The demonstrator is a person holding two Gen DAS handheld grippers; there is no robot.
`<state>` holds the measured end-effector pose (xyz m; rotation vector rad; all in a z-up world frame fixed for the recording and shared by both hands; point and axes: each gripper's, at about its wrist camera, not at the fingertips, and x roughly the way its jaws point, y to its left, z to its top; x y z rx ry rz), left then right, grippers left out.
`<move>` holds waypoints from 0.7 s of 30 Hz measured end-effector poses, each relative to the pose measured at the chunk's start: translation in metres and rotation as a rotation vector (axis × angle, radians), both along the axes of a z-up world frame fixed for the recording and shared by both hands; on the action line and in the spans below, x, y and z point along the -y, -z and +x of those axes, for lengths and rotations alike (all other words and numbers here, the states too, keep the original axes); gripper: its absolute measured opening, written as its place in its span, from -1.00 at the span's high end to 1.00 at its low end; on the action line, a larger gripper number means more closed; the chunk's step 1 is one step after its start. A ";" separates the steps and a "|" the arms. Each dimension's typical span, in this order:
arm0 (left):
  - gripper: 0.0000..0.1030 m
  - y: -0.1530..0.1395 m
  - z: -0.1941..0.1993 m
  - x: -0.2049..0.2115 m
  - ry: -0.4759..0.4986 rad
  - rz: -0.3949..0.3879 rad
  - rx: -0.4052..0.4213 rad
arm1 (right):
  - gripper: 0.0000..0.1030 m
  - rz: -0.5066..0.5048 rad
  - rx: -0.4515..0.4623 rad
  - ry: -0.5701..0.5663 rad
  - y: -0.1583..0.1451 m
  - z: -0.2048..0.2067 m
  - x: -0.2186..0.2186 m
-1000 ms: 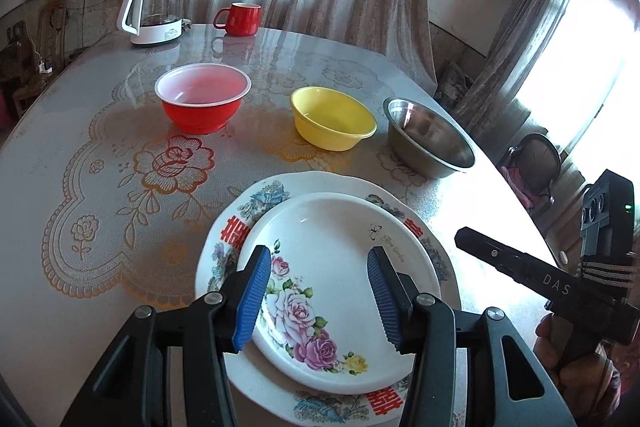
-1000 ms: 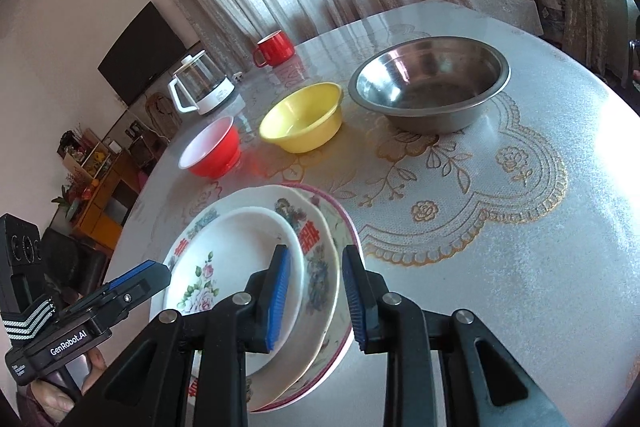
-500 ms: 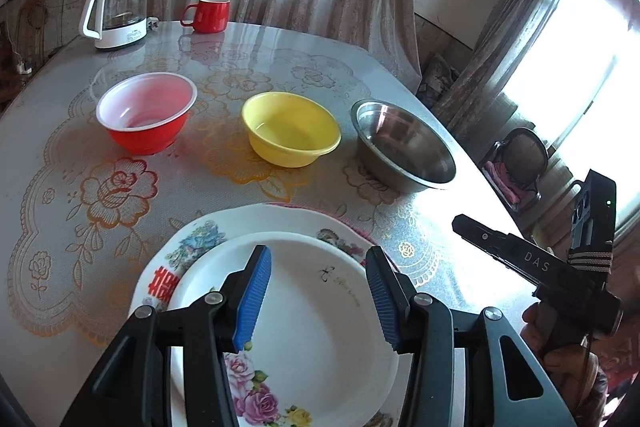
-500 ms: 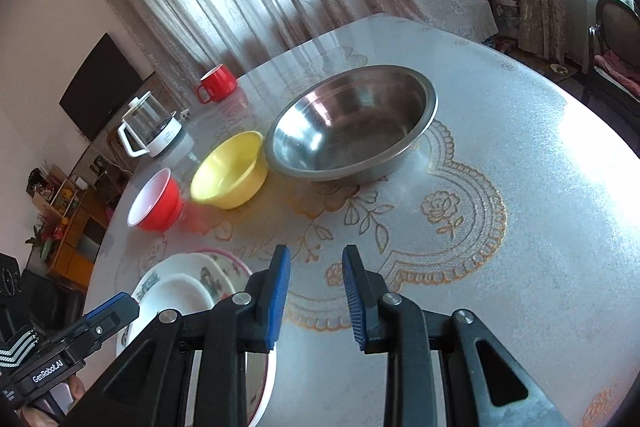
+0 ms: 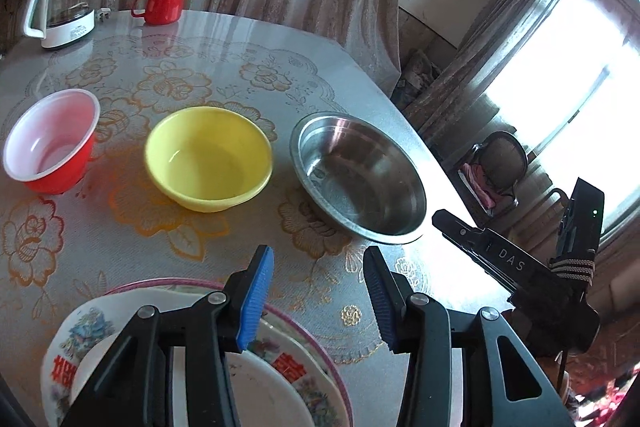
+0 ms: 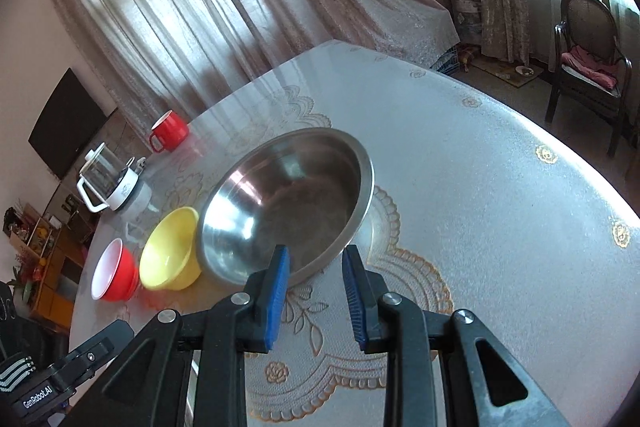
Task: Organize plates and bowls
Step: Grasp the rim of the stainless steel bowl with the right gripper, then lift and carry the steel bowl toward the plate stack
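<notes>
Round table: three bowls upright in row, mouths up.

"DAS" stands on the right gripper; "GenRobot.AI" on the left gripper; the floral plate bears red characters, possibly "囍".

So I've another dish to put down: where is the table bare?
Bare cloth lies right of the round steel bowl, toward the table edge. A narrower strip separates the bowls from the stacked floral plates. The row with the yellow plastic bowl is crowded.
</notes>
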<state>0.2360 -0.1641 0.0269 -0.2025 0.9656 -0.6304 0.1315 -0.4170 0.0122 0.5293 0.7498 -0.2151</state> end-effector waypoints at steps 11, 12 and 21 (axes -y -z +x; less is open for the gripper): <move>0.10 0.022 0.039 0.034 -0.048 0.011 -0.069 | 0.47 0.007 -0.067 0.077 0.018 0.035 0.030; 0.11 0.024 0.041 0.037 -0.049 0.022 -0.075 | 0.47 0.007 -0.071 0.081 0.020 0.036 0.032; 0.53 0.035 0.050 0.049 -0.025 0.027 -0.084 | 0.60 0.042 -0.086 0.057 0.035 0.045 0.036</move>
